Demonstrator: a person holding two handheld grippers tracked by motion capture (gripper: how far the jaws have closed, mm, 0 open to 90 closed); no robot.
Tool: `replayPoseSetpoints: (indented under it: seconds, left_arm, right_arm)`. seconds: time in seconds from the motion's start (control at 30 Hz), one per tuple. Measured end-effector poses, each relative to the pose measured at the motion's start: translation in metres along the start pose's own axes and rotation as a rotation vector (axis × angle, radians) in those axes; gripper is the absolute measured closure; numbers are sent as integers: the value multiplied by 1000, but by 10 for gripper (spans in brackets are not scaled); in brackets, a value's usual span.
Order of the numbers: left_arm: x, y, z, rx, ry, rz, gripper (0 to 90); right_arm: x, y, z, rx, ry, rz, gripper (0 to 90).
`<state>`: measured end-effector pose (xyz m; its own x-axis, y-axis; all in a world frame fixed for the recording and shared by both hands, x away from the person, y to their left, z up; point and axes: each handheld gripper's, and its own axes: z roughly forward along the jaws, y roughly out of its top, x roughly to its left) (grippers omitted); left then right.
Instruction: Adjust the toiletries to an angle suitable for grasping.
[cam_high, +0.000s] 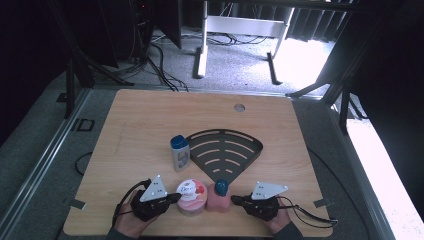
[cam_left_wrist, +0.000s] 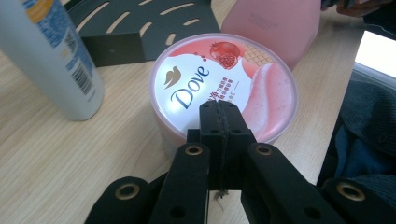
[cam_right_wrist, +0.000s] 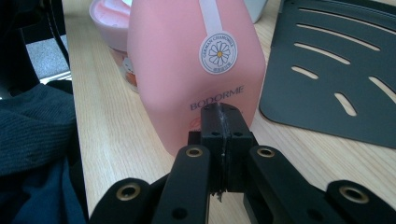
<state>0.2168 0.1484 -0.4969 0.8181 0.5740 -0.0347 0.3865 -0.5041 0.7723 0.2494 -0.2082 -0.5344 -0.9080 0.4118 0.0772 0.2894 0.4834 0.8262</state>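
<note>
A round pink Dove tub (cam_high: 192, 196) (cam_left_wrist: 223, 91) stands near the table's front edge. Right beside it is a pink bottle with a blue cap (cam_high: 218, 196) (cam_right_wrist: 196, 65). My left gripper (cam_high: 172, 199) (cam_left_wrist: 219, 116) sits just left of the tub, jaws pressed together with nothing between them, tips at the tub's near rim. At the bottle's right side my right gripper (cam_high: 236, 201) (cam_right_wrist: 223, 122) is likewise shut and empty, tips close to the bottle's base. A white bottle with a blue cap (cam_high: 180, 153) (cam_left_wrist: 51, 56) stands upright behind the tub.
A black fan-shaped slotted rack (cam_high: 225, 150) (cam_right_wrist: 336, 74) lies flat at mid-table, its point toward the pink bottle. A round grommet (cam_high: 239, 107) sits near the far edge of the wooden table (cam_high: 140, 120). Cables and desk legs lie on the floor beyond.
</note>
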Motion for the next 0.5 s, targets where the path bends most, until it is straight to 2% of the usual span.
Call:
replayPoseSetpoints:
  seconds: [0.33,0.43,0.5]
  left_arm:
    - [10,-6,-11,14,37,-25,900]
    - [11,-7,-12,16,39,-25,900]
    - [12,-8,-12,16,38,-26,900]
  right_arm:
    - [8,8,14,-13,1,-13,889]
    - [10,9,13,-14,7,-17,881]
    - [13,9,8,-27,35,-22,872]
